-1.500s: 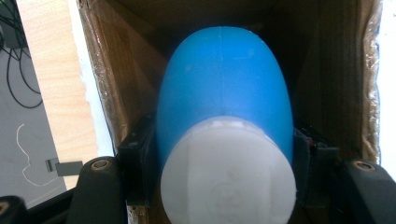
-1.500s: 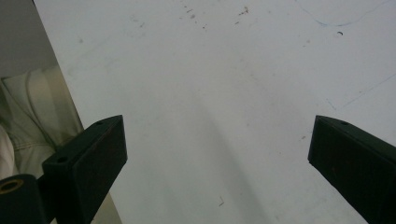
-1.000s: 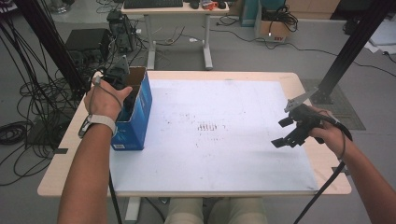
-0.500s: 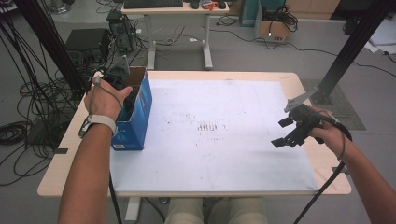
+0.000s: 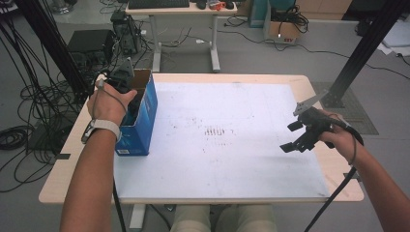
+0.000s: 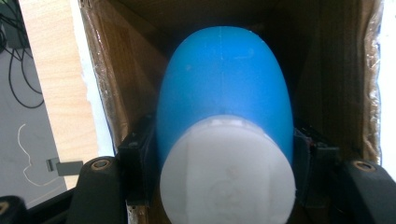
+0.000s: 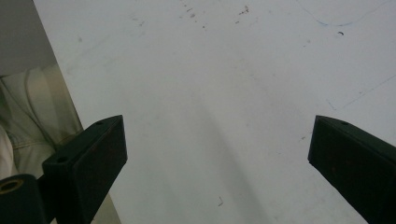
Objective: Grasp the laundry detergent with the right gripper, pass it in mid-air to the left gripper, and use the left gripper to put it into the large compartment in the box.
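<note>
A blue bottle (image 6: 223, 79) with a white cap (image 6: 228, 173) lies inside an open-topped cardboard box (image 5: 146, 116) with blue outer walls, at the table's left edge. My left gripper (image 6: 224, 156) reaches down into that box (image 6: 116, 70), its two black jaws pressed against either side of the bottle just past the cap. In the high view the left gripper (image 5: 126, 87) is partly hidden by the hand and the box wall. My right gripper (image 5: 296, 136) hovers over the right side of the white mat (image 5: 232, 135), open wide with nothing between its jaws (image 7: 217, 140).
The white mat (image 7: 224, 70) covers most of the wooden table (image 5: 72, 159). Cables trail from both grippers. Beyond the table stand a second desk (image 5: 179, 9), computer gear and floor cables (image 5: 29, 96). A black frame post (image 5: 367, 43) rises at the right.
</note>
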Demonstrator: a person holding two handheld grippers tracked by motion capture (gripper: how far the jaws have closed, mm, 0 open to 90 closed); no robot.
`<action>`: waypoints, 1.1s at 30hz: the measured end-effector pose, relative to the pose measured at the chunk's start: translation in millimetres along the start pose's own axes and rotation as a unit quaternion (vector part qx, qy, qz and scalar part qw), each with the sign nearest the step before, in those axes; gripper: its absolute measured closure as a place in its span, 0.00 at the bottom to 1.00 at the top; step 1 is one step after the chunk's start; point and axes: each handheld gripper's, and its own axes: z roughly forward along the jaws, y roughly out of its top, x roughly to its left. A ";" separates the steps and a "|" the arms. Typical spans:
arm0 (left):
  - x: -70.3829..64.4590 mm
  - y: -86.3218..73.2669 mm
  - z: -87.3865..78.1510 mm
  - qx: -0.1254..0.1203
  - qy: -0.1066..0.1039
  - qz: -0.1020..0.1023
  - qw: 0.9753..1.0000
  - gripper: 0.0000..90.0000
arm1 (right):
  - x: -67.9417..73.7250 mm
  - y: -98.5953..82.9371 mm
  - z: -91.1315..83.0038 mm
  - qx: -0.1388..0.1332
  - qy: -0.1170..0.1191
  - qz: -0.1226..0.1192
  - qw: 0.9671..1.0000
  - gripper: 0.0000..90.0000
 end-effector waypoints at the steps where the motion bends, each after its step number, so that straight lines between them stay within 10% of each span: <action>1: -0.2 0.4 -0.5 0.003 -0.002 -0.002 1.000 0.42 | 0.2 0.1 0.0 0.000 0.000 0.000 1.000 0.05; 33: 0.2 -0.4 -0.2 -0.001 -0.004 -0.005 1.000 0.41 | -1.9 0.9 2.5 -0.006 0.002 -0.013 1.000 0.05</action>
